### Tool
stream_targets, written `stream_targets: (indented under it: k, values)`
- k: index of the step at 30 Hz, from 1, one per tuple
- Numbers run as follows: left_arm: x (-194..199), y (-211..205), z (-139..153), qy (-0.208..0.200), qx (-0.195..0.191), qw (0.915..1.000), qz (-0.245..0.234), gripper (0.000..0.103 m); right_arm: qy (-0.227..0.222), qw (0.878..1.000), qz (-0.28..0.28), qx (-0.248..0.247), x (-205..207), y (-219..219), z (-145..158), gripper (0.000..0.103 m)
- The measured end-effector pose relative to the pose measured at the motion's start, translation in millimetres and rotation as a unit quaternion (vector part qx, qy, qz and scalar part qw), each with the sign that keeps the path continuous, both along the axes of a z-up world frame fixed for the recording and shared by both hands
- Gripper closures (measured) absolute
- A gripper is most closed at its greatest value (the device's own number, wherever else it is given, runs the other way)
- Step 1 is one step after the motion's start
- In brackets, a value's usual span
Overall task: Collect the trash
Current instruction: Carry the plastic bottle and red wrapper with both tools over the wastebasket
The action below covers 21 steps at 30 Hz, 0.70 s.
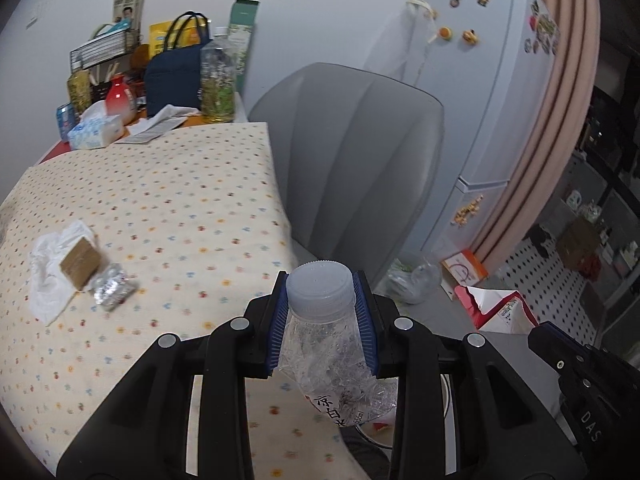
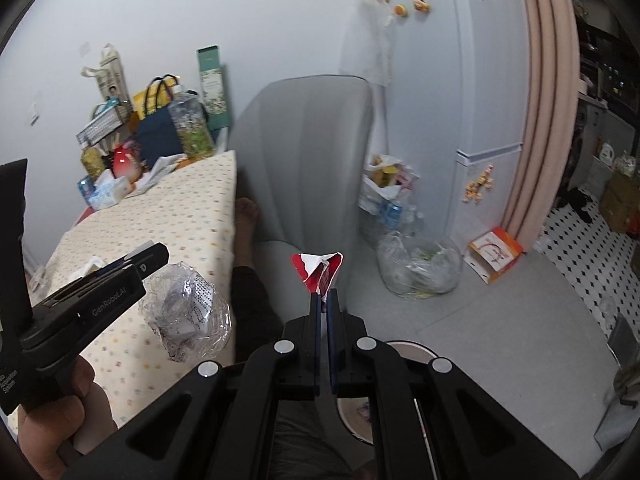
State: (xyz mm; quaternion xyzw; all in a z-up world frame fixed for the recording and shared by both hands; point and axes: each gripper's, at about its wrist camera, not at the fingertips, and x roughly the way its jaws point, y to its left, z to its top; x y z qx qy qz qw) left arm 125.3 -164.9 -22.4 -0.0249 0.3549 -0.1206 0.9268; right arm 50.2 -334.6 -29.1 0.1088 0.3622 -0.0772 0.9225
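Observation:
My left gripper [image 1: 322, 300] is shut on a crushed clear plastic bottle [image 1: 320, 344] with a white cap, held past the table's right edge; the bottle also shows in the right wrist view [image 2: 188, 312]. My right gripper [image 2: 324, 300] is shut on a red and white torn paper carton [image 2: 318, 270], held above the floor; the carton shows in the left wrist view [image 1: 502, 308]. On the dotted tablecloth [image 1: 160, 200] lie a crumpled white tissue [image 1: 48, 276], a brown cardboard piece [image 1: 80, 264] and a foil wrapper [image 1: 114, 286].
A grey chair [image 1: 352, 152] stands by the table. Clutter with a large bottle [image 1: 218, 76], a blue bag [image 1: 172, 80] and a tissue pack [image 1: 96, 130] fills the table's far end. A clear bag of trash [image 2: 418, 268], an orange box [image 2: 494, 254] and a fridge [image 1: 492, 80] stand to the right.

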Motion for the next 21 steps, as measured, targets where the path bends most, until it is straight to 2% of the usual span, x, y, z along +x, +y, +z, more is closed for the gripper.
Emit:
stream_targets:
  k: [15, 21]
  values:
    - [11.2, -79.5, -35.7, 0.033, 0.035, 0.9970, -0.061, 0.071, 0.045, 0.997, -0.054, 0.010, -3.6, -69.8, -46.2, 0.099]
    - [14.2, -99.4, -51.2, 0.048, 0.050, 0.9948, -0.074, 0.071, 0.067, 0.995, -0.067, 0.022, 1.5, -87.6, -72.4, 0.098]
